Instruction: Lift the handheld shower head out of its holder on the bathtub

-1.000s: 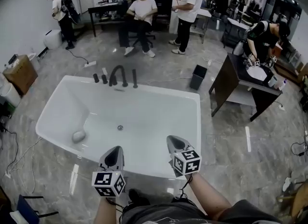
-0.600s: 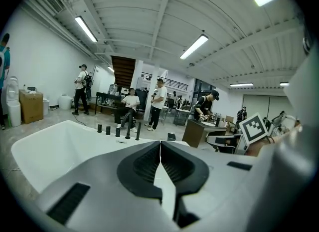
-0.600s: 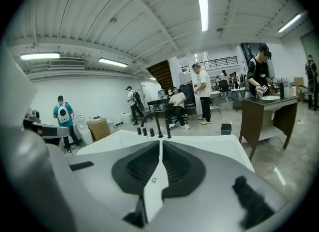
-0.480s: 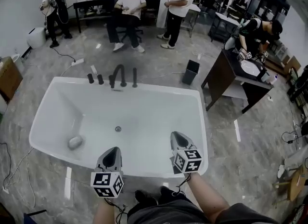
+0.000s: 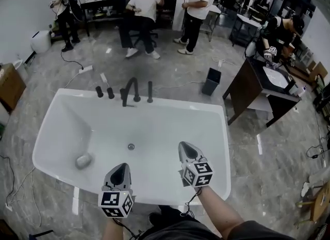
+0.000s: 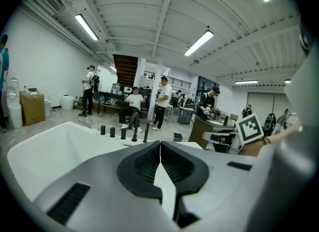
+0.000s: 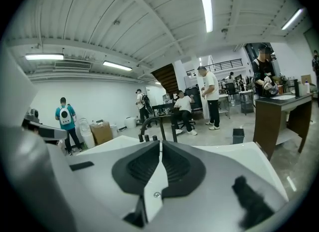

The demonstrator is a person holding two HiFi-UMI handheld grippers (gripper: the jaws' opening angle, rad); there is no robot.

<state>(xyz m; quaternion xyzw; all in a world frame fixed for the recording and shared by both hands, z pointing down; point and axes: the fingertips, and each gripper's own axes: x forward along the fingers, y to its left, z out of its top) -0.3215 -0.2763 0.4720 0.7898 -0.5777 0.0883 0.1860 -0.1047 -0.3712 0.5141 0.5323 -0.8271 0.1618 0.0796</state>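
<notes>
The white bathtub [image 5: 56, 130] lies in front of me. On its far rim stand black fittings: two knobs [image 5: 104, 92], an arched spout [image 5: 131, 88] and, right of it, the slim upright black shower head [image 5: 150, 92] in its holder. In the gripper views the shower head [image 6: 146, 132] [image 7: 174, 128] shows small beyond the jaws. My left gripper [image 5: 121, 168] [image 6: 160, 143] hangs over the near rim, shut and empty. My right gripper [image 5: 186, 149] [image 7: 160, 142] reaches a little further over the basin, also shut and empty. Both are well short of the fittings.
A grey rounded object [image 5: 83, 160] lies in the tub at the left, near the drain [image 5: 131, 146]. Behind the tub stands a black bin [image 5: 212, 81]. A dark vanity [image 5: 246, 86] with a person at it is on the right. Several people are at the back.
Both grippers have moved forward from the near rim out over the basin. The tub and its black fittings appear closer in the head view.
</notes>
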